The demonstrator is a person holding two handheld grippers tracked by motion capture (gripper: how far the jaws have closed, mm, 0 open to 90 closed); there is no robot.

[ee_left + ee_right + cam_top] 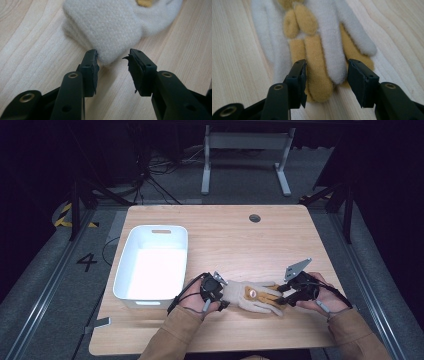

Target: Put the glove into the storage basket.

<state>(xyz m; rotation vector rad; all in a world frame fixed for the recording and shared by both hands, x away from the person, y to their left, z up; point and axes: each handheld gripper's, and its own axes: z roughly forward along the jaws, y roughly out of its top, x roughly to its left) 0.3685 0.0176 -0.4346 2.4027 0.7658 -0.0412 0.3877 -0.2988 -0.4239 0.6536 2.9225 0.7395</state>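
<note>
Cream and mustard-yellow fleece make up the glove [252, 296] that lies flat on the wooden surface [235, 240], near its front edge and to the right of the white bin [152, 265]. The glove's cuff points toward the bin and its fingers point away from it.

The left tool [216, 292] sits at the cuff end of the glove, between the glove and the bin's front right corner. In the left gripper view, the left tool [113, 56] has its jaws spread apart on either side of the cuff's corner; one pad [92, 62] just touches the cream fabric [110, 27], while the other stands clear of it. Nothing is clamped.

The right tool [290, 296] sits at the fingertip end of the glove, on the far side from the bin. In the right gripper view, the right tool [326, 68] is also wide open, its jaws straddling the tips of a yellow finger [318, 75] and a cream finger [332, 57]. The pads stand beside the fingers without pinching them, and the glove rests on the wood.

A person's hands in tan sleeves [172, 335] hold both tools from the surface's front edge.
</note>
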